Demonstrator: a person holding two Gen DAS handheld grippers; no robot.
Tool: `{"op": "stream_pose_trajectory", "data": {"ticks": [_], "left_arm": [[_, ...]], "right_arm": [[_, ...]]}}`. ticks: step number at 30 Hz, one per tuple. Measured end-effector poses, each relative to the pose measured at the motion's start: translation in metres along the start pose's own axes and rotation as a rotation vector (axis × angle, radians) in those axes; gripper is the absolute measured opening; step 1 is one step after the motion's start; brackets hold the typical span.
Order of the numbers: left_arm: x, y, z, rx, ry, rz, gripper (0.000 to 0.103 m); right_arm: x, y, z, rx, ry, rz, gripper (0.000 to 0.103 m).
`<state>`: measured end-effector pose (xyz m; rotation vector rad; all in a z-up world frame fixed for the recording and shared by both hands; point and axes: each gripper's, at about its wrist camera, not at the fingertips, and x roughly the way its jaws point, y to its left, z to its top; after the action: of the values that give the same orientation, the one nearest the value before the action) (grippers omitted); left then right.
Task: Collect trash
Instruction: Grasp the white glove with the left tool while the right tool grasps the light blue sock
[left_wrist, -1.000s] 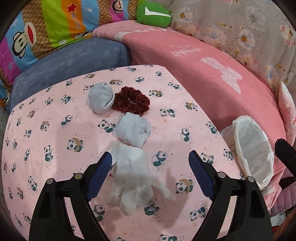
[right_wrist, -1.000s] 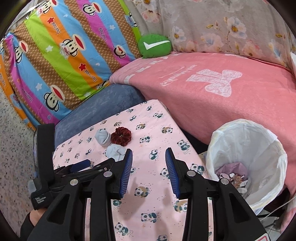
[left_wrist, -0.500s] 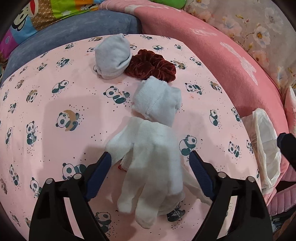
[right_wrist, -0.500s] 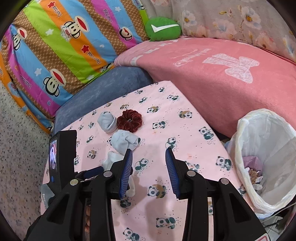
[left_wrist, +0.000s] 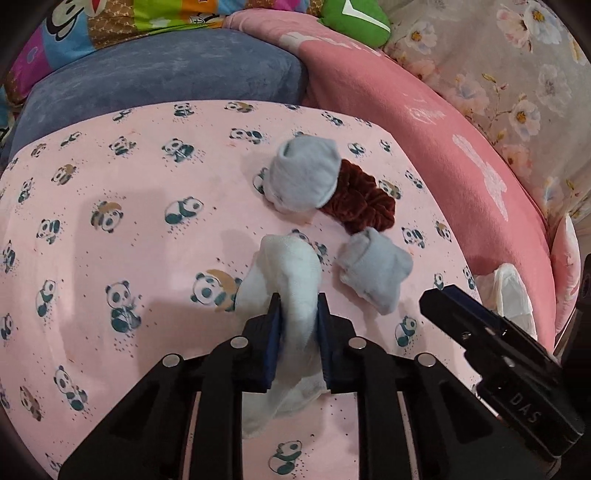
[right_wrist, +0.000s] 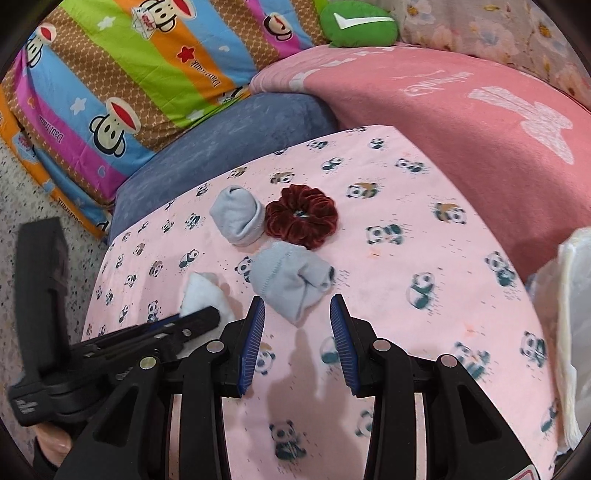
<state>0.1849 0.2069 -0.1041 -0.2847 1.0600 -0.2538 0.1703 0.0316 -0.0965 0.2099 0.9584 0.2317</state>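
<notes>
My left gripper (left_wrist: 297, 306) is shut on a white glove (left_wrist: 284, 273), bunched between its blue pads over the pink panda tablecloth (left_wrist: 110, 177). The glove also shows in the right wrist view (right_wrist: 201, 291), beside the left gripper (right_wrist: 199, 317). My right gripper (right_wrist: 297, 314) is open and empty, just in front of a rolled grey sock (right_wrist: 290, 278). A second rolled grey sock (right_wrist: 238, 214) lies against a dark red scrunchie (right_wrist: 301, 216) farther back. The socks (left_wrist: 373, 271) (left_wrist: 303, 173) and scrunchie (left_wrist: 364, 208) also show in the left wrist view.
A white-lined trash bin (right_wrist: 570, 314) stands off the table's right edge, also seen in the left wrist view (left_wrist: 511, 291). A blue cushion (right_wrist: 221, 136), a pink blanket (right_wrist: 461, 110), a striped cartoon quilt (right_wrist: 129, 66) and a green pillow (right_wrist: 356, 24) lie behind the table.
My left gripper has closed on the white glove and bunched it up. My right gripper has moved in low toward the nearer grey sock, still open.
</notes>
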Motion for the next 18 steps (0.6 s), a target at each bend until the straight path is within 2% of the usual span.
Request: {"op": "stream_pose_trajectory", "data": {"ticks": [3, 4, 7, 15, 18], "left_arm": [[-0.001, 0.004, 0.011, 0.002, -0.018, 0.023, 0.018], [0.000, 0.005, 0.014, 0.003, -0.022, 0.033, 0.018], [0.002, 0.003, 0.022, 0.013, -0.036, 0.062, 0.018], [0.008, -0.001, 0.034, 0.040, -0.055, 0.085, 0.018], [0.010, -0.005, 0.033, 0.048, -0.054, 0.084, 0.018]], "right_arm": [[0.018, 0.008, 0.006, 0.000, 0.010, -0.005, 0.039], [0.021, 0.009, 0.007, 0.001, 0.011, -0.008, 0.046], [0.035, 0.013, 0.011, 0.010, 0.009, -0.025, 0.052], [0.059, 0.011, 0.016, 0.036, 0.035, -0.036, 0.053], [0.061, 0.008, 0.016, 0.038, 0.040, -0.029, 0.048]]}}
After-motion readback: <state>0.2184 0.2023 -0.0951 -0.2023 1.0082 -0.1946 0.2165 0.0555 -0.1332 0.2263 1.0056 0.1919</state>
